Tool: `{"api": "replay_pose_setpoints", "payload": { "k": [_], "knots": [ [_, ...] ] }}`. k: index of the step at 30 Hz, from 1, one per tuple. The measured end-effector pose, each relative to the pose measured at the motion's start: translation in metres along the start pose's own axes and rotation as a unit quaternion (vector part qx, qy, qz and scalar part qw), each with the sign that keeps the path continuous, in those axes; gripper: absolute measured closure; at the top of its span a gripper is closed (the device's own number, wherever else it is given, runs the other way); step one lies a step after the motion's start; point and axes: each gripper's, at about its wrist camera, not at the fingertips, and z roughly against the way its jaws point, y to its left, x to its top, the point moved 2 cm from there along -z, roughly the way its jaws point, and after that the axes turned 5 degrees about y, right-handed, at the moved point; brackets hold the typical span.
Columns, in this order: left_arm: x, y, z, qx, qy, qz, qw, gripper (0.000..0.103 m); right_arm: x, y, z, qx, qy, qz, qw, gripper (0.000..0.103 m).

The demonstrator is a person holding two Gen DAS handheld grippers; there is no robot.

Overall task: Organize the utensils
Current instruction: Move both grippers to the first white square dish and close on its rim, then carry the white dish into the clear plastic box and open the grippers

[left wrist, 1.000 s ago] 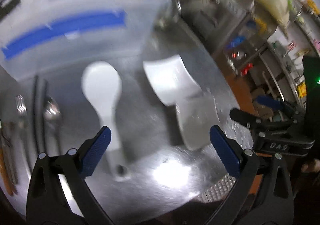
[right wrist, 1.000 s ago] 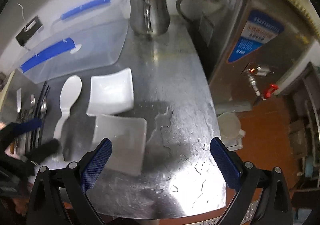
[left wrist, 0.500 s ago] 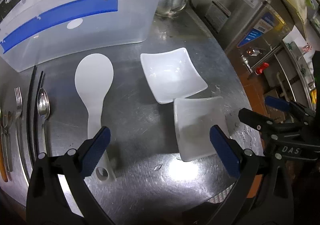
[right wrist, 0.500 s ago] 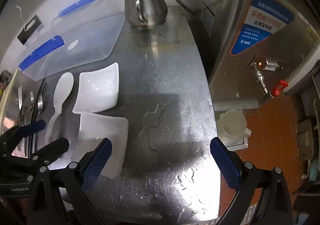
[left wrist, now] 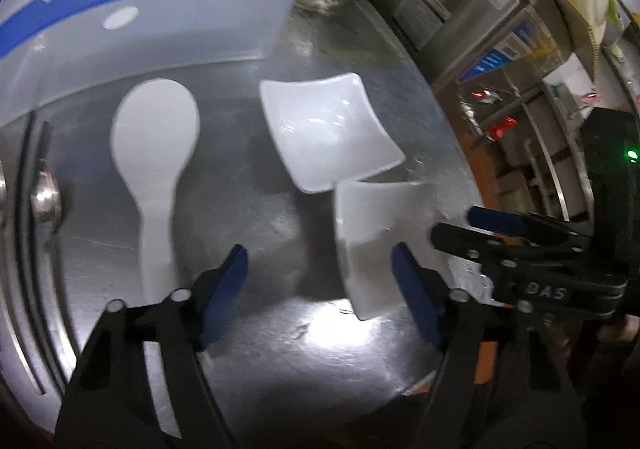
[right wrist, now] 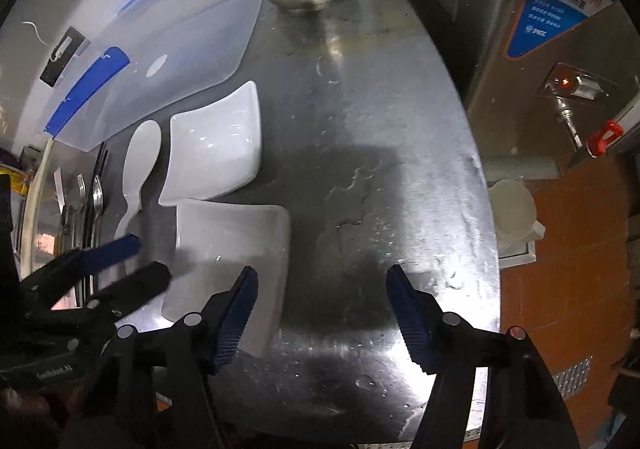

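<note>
White plastic rice paddle lies left of two white square dishes on the steel counter — clear plastic bin behind.

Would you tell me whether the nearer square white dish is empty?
Empty: the nearer square dish shows only bare white inside, resting upright on the steel counter.

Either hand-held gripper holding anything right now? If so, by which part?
Nothing is held. The left hand-held gripper and right hand-held gripper are both closing on empty air above the steel table.

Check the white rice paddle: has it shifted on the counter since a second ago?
No. The white rice paddle lies in the same spot between the black chopsticks and the far square dish; only the camera moved.
</note>
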Motion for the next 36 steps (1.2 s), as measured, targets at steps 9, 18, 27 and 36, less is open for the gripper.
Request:
{"api": "replay_pose_setpoints", "payload": {
  "k": [9, 18, 27, 36],
  "knots": [
    [-0.001, -0.007, -0.023, -0.033, 0.043, 0.003, 0.9985, 0.069, -0.002, 0.007, -0.015, 0.034, 0.031, -0.015, 0.999, 0.071],
    [0.001, -0.009, -0.039, -0.034, 0.06, 0.022, 0.9974, 0.094, -0.003, 0.014, -0.022, 0.053, 0.039, -0.023, 0.998, 0.093],
    [0.008, -0.018, -0.001, -0.035, 0.025, -0.002, 0.9991, 0.096, 0.001, 0.025, 0.016, 0.056, 0.003, -0.013, 0.998, 0.093],
    [0.106, 0.014, 0.136, 0.031, -0.145, -0.043, 0.9881, 0.095, 0.123, 0.135, 0.118, 0.048, -0.156, 0.133, 0.978, 0.093]
  ]
}}
